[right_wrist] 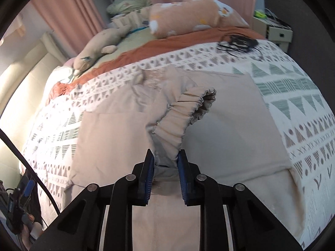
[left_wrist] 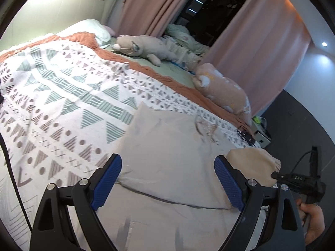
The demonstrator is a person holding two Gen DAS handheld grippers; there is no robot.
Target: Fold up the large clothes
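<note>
A large beige garment [left_wrist: 167,152] lies spread on a patterned bedspread [left_wrist: 62,96]. My left gripper [left_wrist: 167,167] is open just above the garment's folded body, holding nothing. In the right wrist view the same garment [right_wrist: 226,113] lies flat across the bed. My right gripper [right_wrist: 165,161] is shut on the garment's sleeve [right_wrist: 184,113] and holds its elastic cuff end up above the body. The sleeve cuff also shows in the left wrist view [left_wrist: 253,165], next to the right gripper's body at the far right.
A plush toy [left_wrist: 144,49] and a peach pillow [left_wrist: 222,87] lie along the bed's far side. A black cable bundle [right_wrist: 238,44] sits on the bedspread [right_wrist: 293,96] near the bed's corner. A small bedside cabinet [right_wrist: 274,31] stands beyond it. Pink curtains [left_wrist: 251,31] hang behind.
</note>
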